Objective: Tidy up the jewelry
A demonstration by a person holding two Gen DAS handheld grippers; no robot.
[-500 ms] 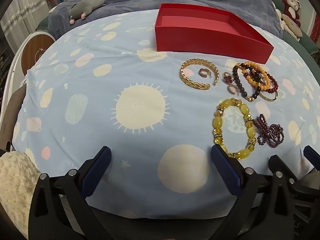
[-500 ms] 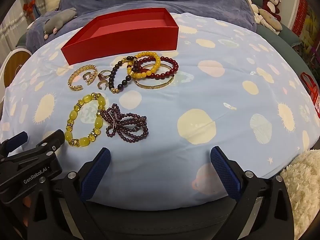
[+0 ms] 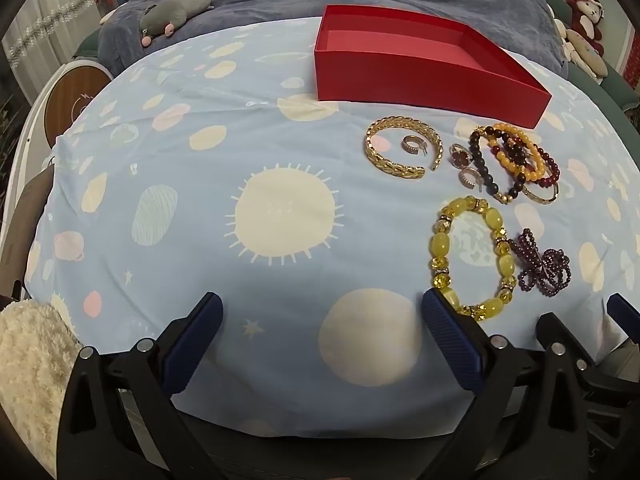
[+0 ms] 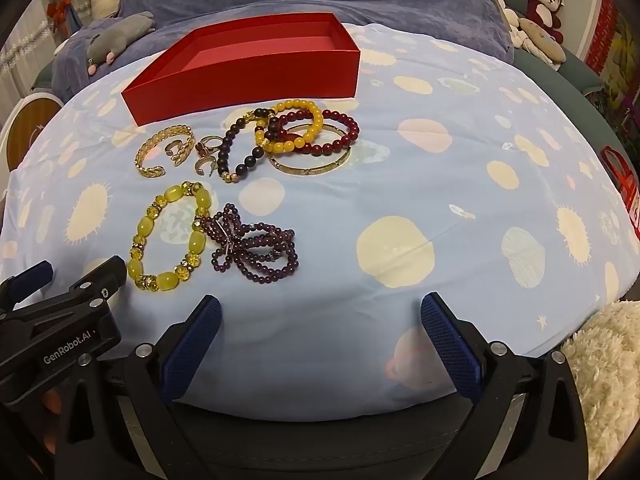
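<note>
Red box point(image 4: 256, 76) set open and empty at the far side of the cloth point(image 3: 200, 208) — presumably placed there as the destination for the jewelry. All pieces laid loose on the cloth, nearer than the box, none yet inside.

Far row, left to right in the right-wrist view: gold cuff point(image 4: 162, 152) with a small ring point(image 4: 174, 150) inside its curve; two more rings point(image 4: 208, 156) just beside it; dark bead bracelet point(image 4: 240, 148); orange bracelet point(image 4: 298, 126) overlapping a dark-red bracelet point(image 4: 340, 132) and a thin gold bangle point(image 4: 312, 162). Near row: yellow bracelet point(image 4: 168, 240), touching or almost touching a purple bead strand point(image 4: 256, 250) bunched on its right.

Left gripper point(image 3: 322, 340) held low at the near edge, fingers spread wide, gripping nothing; right finger point(image 3: 452, 340) close beside the yellow bracelet, contact not certain. Right gripper point(image 4: 320, 340) likewise wide apart and empty, clear of every piece. Task judged barely begun — yellow bracelet the nearest candidate for a first pick.
</note>
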